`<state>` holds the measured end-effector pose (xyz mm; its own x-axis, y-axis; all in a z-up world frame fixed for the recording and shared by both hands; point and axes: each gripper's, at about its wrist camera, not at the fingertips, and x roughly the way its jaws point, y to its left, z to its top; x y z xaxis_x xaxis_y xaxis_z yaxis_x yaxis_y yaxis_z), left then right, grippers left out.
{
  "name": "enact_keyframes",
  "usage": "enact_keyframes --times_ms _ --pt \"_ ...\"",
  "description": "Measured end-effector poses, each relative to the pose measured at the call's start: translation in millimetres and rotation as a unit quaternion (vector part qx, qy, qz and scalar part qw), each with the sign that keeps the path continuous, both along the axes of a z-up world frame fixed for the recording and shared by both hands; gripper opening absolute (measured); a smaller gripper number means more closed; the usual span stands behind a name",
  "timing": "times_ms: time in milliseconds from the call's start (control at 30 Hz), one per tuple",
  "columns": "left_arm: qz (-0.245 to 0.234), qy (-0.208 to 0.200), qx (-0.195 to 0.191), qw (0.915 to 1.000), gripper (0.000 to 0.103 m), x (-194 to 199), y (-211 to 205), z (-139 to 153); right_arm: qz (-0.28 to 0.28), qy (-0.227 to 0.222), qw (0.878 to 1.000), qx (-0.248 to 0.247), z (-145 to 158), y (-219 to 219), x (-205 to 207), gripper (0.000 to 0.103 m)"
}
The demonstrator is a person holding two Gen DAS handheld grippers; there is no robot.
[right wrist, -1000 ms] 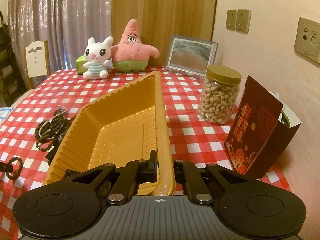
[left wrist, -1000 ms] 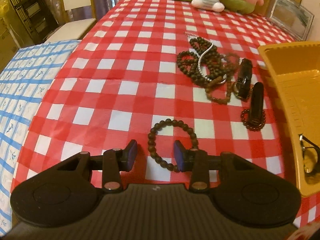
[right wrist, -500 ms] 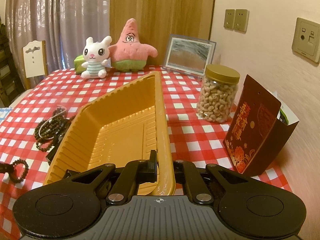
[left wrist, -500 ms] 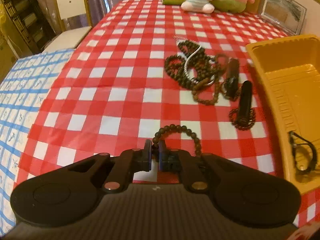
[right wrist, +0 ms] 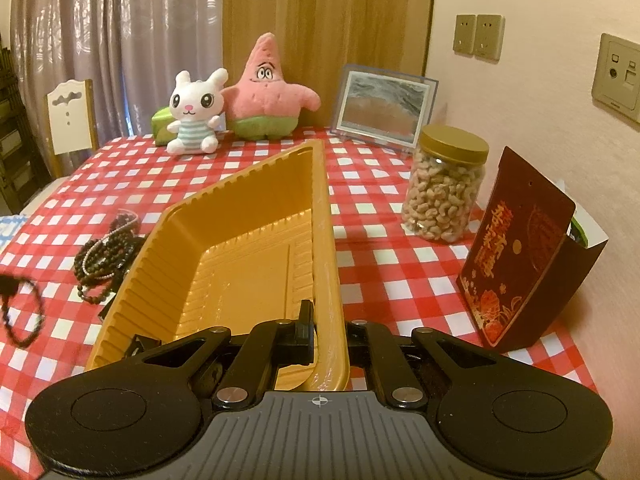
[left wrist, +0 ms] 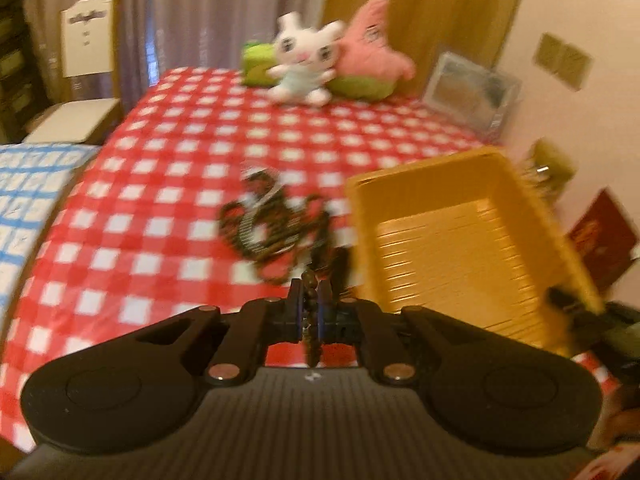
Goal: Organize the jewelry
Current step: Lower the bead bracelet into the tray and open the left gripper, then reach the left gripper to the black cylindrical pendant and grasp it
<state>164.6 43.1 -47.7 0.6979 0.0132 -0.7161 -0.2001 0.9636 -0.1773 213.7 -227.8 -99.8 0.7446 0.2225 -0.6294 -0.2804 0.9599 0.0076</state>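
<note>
**Carry the bead bracelet over the tray rim before letting go**

Left wrist view: the left gripper [left wrist: 309,312] has its jaws pinching the bead bracelet [left wrist: 309,320], which hangs between and below them. The yellow tray [left wrist: 460,236] lies ahead and right of the jaws; the jewelry pile [left wrist: 272,224] is ahead, slightly left. Keep the pinch firm and clear the rim.

Right wrist view: the right gripper [right wrist: 326,332] has its jaws clamped on the tray's near rim [right wrist: 332,312], steadying it. The bracelet [right wrist: 22,312] dangles far left of these jaws. Hold the tray steady.
</note>
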Motion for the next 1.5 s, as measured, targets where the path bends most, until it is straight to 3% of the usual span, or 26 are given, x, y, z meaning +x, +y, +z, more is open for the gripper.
enact_keyframes --times_ms 267,567,700,967,1267,1500 --pt "-0.078 -0.024 -0.020 0.9965 0.006 27.7 -45.9 11.0 0.001 -0.001 1.000 0.004 0.9 2.7 0.9 0.006" --pt "-0.114 -0.003 -0.045 0.9924 0.007 45.9 -68.7 -3.1 0.000 -0.001 1.000 0.005 1.2 3.2 1.4 0.006" --pt "-0.113 0.000 -0.046 0.9925 0.008 44.7 -67.7 -5.1 0.000 -0.001 1.000 0.005 0.9 3.0 1.9 0.006" --pt "-0.087 -0.018 -0.033 0.9954 0.029 33.5 -45.8 2.4 -0.004 -0.001 1.000 0.006 1.6 4.0 2.3 0.006" --pt "-0.017 0.014 0.007 0.9997 0.031 11.7 10.3 -21.2 -0.022 -0.012 1.000 0.003 1.9 0.5 3.1 0.006" --pt "-0.017 0.042 0.028 0.9986 0.031 10.0 26.9 -46.8 -0.046 -0.028 0.999 -0.011 3.0 -5.3 3.4 0.006"
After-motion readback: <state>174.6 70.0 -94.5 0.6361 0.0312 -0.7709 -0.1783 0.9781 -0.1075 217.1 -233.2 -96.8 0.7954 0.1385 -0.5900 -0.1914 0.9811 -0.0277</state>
